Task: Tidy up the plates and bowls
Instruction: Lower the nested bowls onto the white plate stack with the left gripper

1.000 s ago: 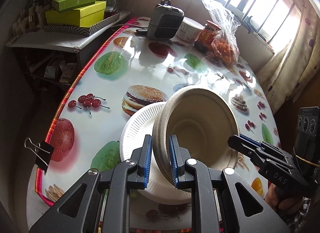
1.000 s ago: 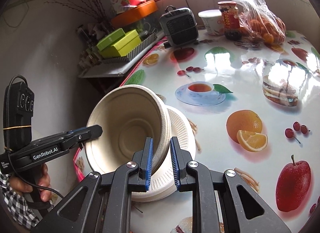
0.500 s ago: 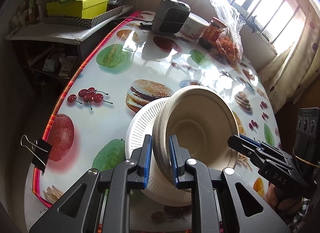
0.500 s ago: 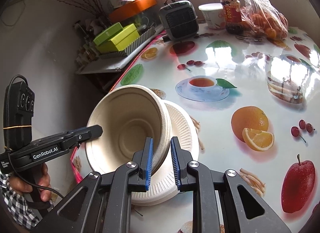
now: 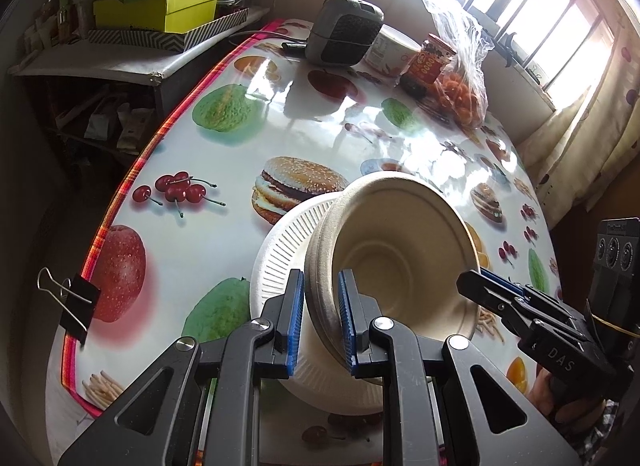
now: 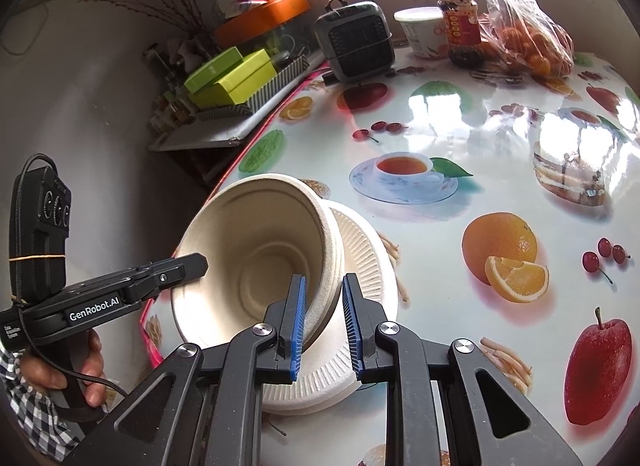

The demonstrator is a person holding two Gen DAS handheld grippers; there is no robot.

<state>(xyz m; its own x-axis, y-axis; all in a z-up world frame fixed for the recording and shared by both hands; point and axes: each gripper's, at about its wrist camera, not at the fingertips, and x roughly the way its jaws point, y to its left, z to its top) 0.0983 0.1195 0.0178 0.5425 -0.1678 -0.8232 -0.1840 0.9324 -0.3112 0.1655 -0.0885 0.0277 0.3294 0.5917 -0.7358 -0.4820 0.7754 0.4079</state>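
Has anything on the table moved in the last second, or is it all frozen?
Almost nothing. Both grippers, left and right, still pinch opposite rims of the tilted stack of bowls above the white plates. Nothing was grabbed or released; only the view shifted slightly.

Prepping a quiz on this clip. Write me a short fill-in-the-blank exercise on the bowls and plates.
1. The beige bowl stack is gripped at its rim by ____ grippers.
2. The bowls sit tilted on a stack of white ____.
3. The fingers of both grippers have pads coloured ____.
4. A black binder ____ is clamped on the table edge.

Missing words: two; plates; blue; clip
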